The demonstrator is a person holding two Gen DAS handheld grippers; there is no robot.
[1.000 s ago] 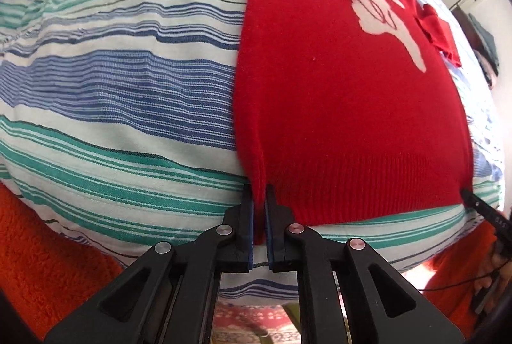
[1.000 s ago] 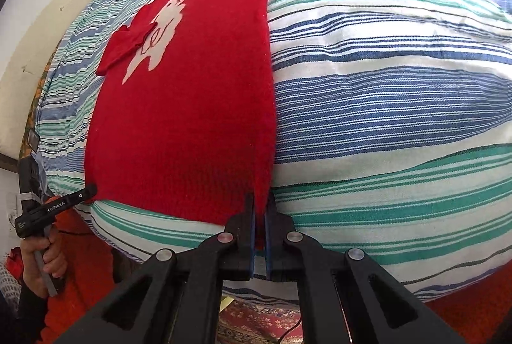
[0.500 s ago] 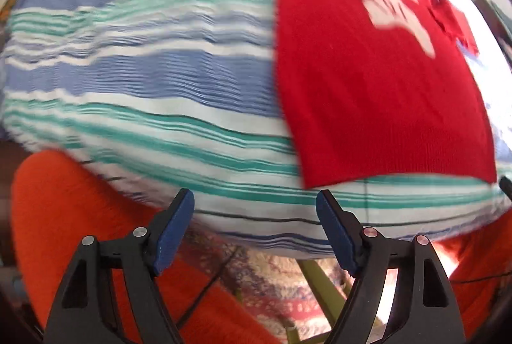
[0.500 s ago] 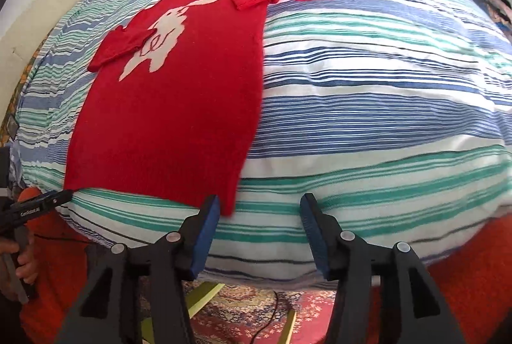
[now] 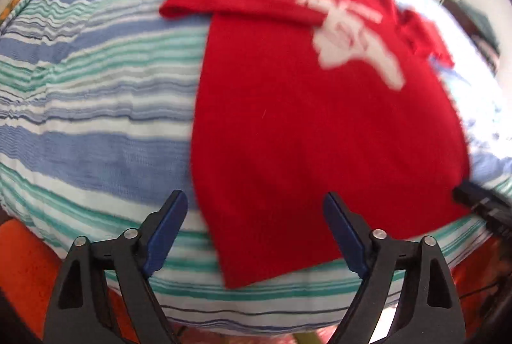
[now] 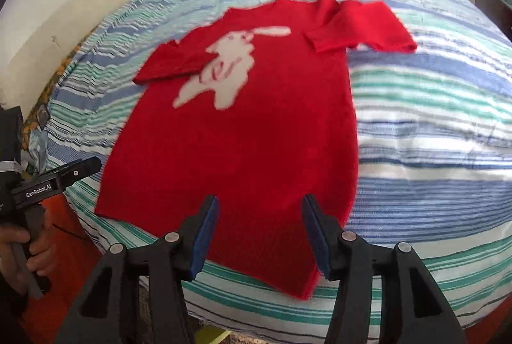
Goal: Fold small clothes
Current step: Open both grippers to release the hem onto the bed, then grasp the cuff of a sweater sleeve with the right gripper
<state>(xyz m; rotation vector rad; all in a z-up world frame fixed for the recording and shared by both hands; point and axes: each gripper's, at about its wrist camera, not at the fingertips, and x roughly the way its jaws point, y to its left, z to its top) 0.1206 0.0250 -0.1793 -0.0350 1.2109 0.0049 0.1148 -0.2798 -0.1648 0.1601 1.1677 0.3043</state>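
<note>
- Left wrist view: the left tongs (image 5: 252, 232) are opening over the near hem of the red sweater (image 5: 320, 136), touching nothing; the sweater is lying flat on the striped bed (image 5: 96, 104).
- Right wrist view: the right tongs (image 6: 260, 235) are standing apart and empty above the sweater's near hem; a hand (image 6: 22, 251) is gripping the other handle at far left.

A bed covered in a blue, green and white striped sheet (image 6: 432, 126) (image 5: 96, 107) carries 1 red knitted sweater with a white rabbit motif (image 6: 243, 133) (image 5: 320, 133), spread flat near the sheet's front edge.
</note>
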